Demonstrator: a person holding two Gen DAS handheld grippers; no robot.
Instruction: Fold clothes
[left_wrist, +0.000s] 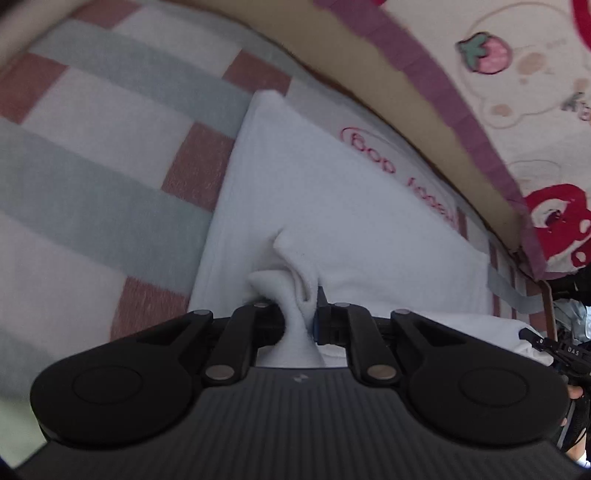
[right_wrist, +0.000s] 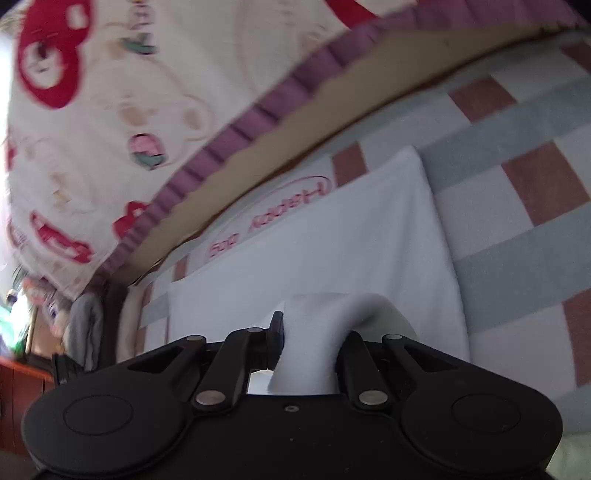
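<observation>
White fleece garment (left_wrist: 332, 221), smooth, long axis running away toward the pillow (left_wrist: 535, 92); left gripper (left_wrist: 300, 317) and right gripper (right_wrist: 310, 343) each pinch its near edge.

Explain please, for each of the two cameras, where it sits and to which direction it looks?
Left wrist: sits on the left gripper, looking forward and down along its fingers, shut on the white garment; the other gripper shows at the right edge.
Right wrist: sits on the right gripper, looking down at that garment's bunched cloth in its jaws.
Shared: garment, checked blanket, strawberry-print quilt.
</observation>
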